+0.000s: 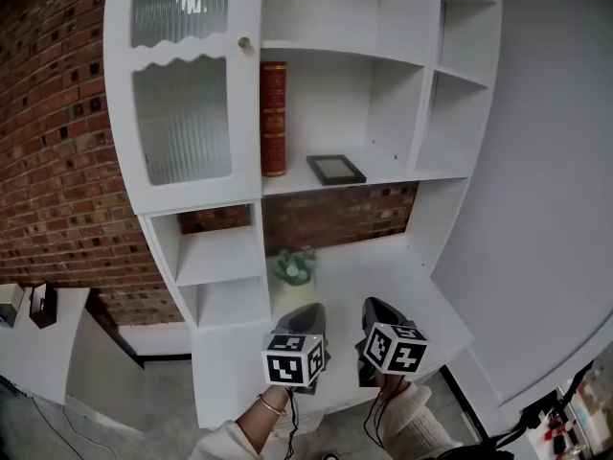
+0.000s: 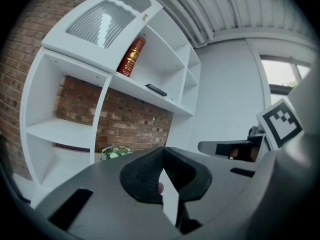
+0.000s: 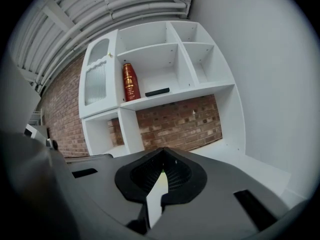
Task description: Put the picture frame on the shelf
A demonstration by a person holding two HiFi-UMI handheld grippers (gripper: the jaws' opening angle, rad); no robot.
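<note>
Shelf unit (image 1: 335, 75): smooth white painted finish, matt to faint satin. Cabinet door pane (image 1: 182, 123): ribbed translucent glass with soft sheen; knob (image 1: 244, 42) is brassy metal. Book (image 1: 274, 118): glossy dark red cover, gilt bands on the spine. Picture frame (image 1: 336, 169): matt black rim, pale smooth centre. Brick wall (image 1: 57, 161): rough red-brown, matt. Left gripper (image 2: 165, 171) and right gripper (image 3: 161, 173): matt dark grey plastic, finely ribbed inner pads. Marker cube (image 1: 293, 357): matt black-and-white print.
</note>
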